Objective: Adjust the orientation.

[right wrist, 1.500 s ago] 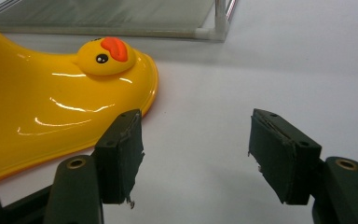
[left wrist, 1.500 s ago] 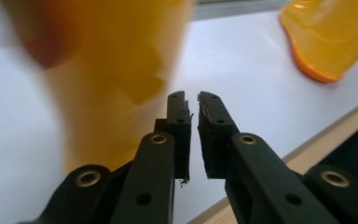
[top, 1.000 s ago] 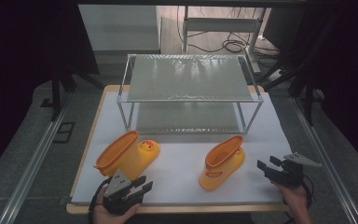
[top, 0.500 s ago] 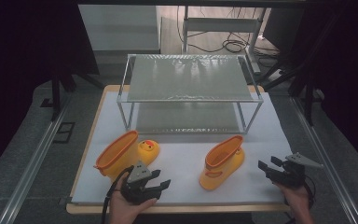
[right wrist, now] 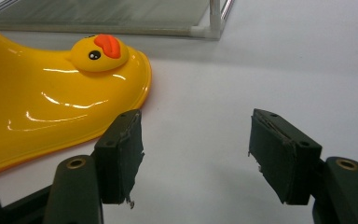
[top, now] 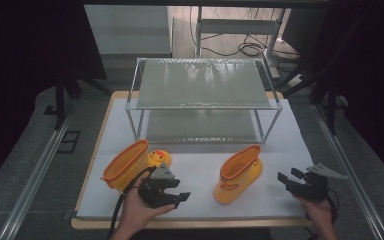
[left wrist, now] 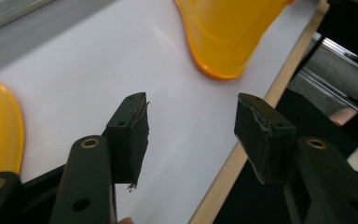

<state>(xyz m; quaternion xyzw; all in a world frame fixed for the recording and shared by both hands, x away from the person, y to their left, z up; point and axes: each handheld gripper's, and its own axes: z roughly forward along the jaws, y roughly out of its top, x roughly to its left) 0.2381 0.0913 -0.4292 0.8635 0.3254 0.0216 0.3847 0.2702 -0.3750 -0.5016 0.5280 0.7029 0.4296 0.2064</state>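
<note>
Holding the left gripper just in front of the lying boot, you had its jaws spread wide with nothing between them; they had just been opening. From its own camera the left gripper framed bare white mat, with the upright boot ahead as a cut-off orange curve and a sliver of the lying boot at the left edge. From above you could see what that close view did not: the lying boot was on its side with the duck head toward the middle of the table, touching or just behind your gripper's grey plate. Your right gripper sat near the table's right edge, well apart from the upright boot, jaws likewise parted and empty. Its own camera, looking between the right gripper jaws, showed you the upright boot's toe with the duck face and orange beak, a detail too small to read from above. Behind both boots stood the wire rack with two shelves, its near leg cropped at the top of the right gripper view. Beyond the rack, the floor cables and dark surroundings were hard to make out.
</note>
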